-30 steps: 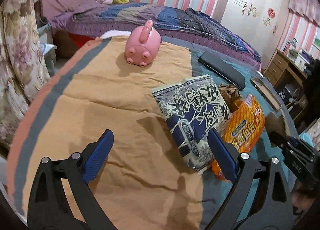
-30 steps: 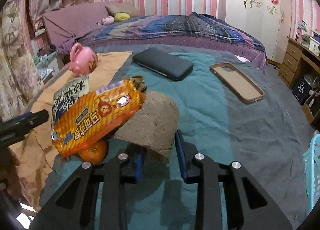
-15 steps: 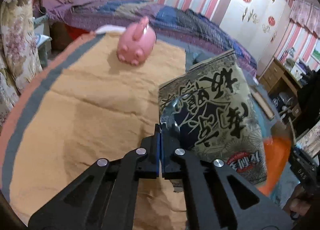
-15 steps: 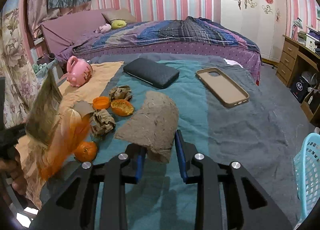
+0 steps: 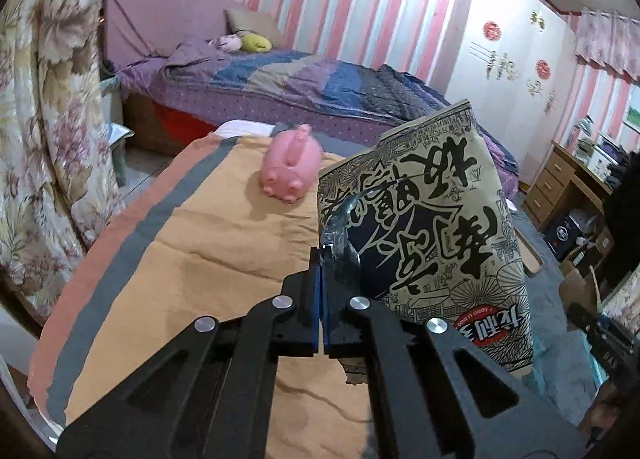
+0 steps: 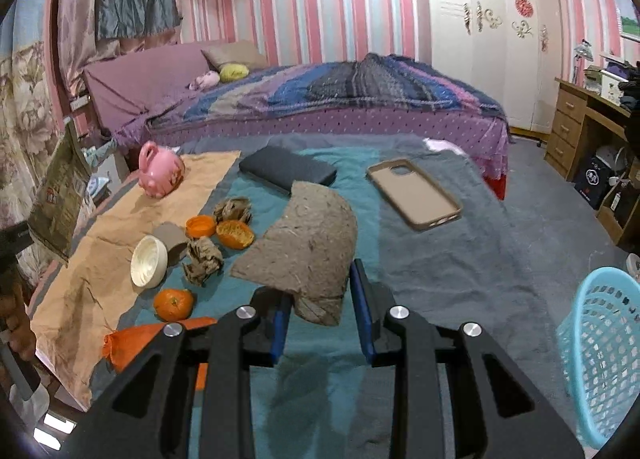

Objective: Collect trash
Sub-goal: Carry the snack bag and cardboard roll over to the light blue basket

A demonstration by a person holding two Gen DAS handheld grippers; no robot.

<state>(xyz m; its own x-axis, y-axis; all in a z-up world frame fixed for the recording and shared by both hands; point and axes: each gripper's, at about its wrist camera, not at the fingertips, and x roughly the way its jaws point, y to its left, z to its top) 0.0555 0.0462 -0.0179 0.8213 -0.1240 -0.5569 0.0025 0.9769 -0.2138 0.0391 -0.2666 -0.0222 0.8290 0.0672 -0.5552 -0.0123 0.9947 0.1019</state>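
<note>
My left gripper is shut on the corner of a tan and black snack bag and holds it upright above the orange cloth; the bag also shows at the left edge of the right wrist view. My right gripper is shut on a grey-brown piece of cardboard held over the teal cloth. On the table lie crumpled paper wads, orange peel halves, a whole orange, a white cup and an orange wrapper.
A light blue mesh basket stands on the floor at the right. A pink piggy bank, a dark case and a tan phone case lie on the table. A bed stands behind.
My left gripper closed on the snack bag and lifted it up off the table. The orange wrapper slid off and fell to the table's front. My right gripper kept holding the cardboard.
</note>
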